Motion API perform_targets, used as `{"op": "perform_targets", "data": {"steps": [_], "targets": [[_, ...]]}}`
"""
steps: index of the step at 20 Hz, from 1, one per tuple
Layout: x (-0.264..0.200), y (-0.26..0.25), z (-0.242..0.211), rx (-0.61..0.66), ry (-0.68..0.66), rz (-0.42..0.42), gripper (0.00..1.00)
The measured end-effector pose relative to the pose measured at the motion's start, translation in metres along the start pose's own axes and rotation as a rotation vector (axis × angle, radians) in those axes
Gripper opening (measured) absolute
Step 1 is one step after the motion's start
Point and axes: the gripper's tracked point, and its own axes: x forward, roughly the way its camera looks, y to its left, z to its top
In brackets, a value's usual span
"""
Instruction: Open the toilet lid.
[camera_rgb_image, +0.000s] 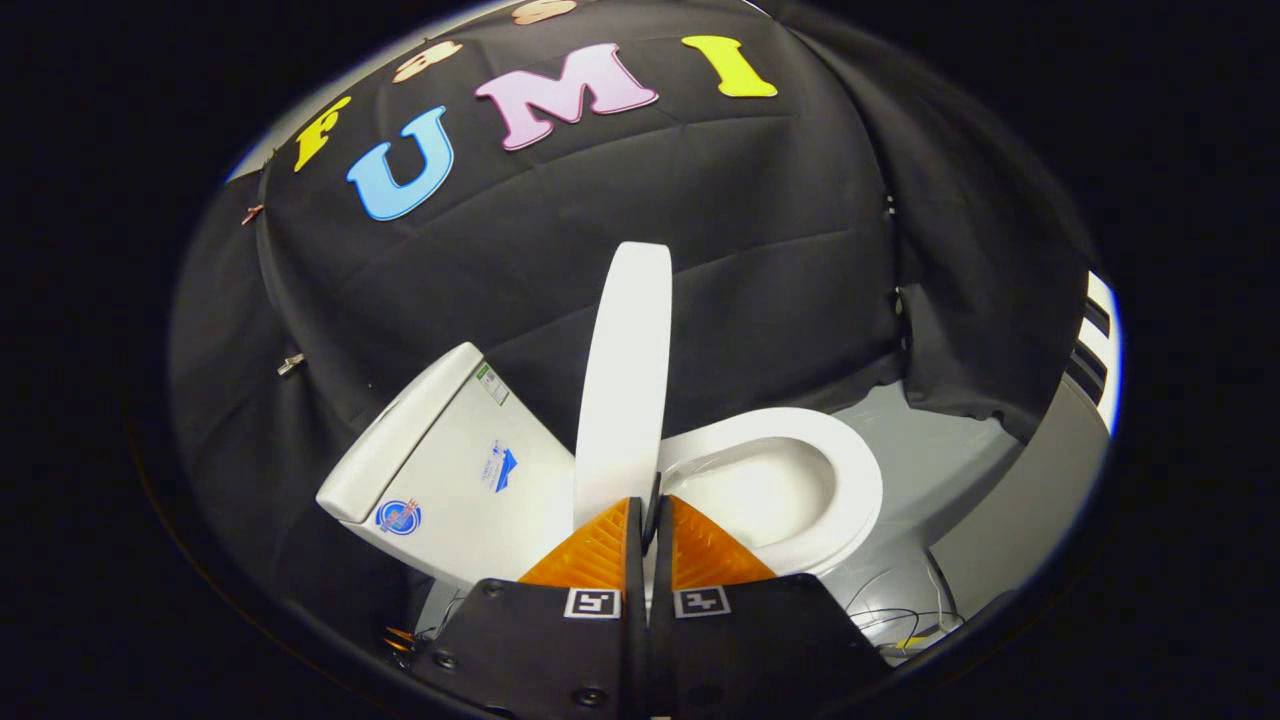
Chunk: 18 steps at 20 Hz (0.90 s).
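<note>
Fingers (651, 530) closed, seemingly pinching the raised toilet lid (625, 390).

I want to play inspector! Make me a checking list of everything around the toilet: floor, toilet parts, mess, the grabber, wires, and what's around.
Surface: grey floor beside the toilet.
Job's things: toilet lid raised, standing upright on edge just ahead of the fingers; seat down, bowl open; tank beside the lid.
Clutter: nothing seen.
Grippers: gripper with its fingers closed together, tips at the lid's lower edge; whether they pinch it cannot be told.
Cables: thin wires on the floor by the toilet base.
Surroundings: black cloth wall behind.
</note>
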Motion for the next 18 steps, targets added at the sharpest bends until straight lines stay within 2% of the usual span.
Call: {"op": "perform_targets", "data": {"steps": [15, 18], "targets": [[-0.003, 0.08, -0.003, -0.148, -0.005, -0.083, 0.05], [-0.003, 0.088, -0.005, -0.193, -0.015, -0.126, 0.05]]}}
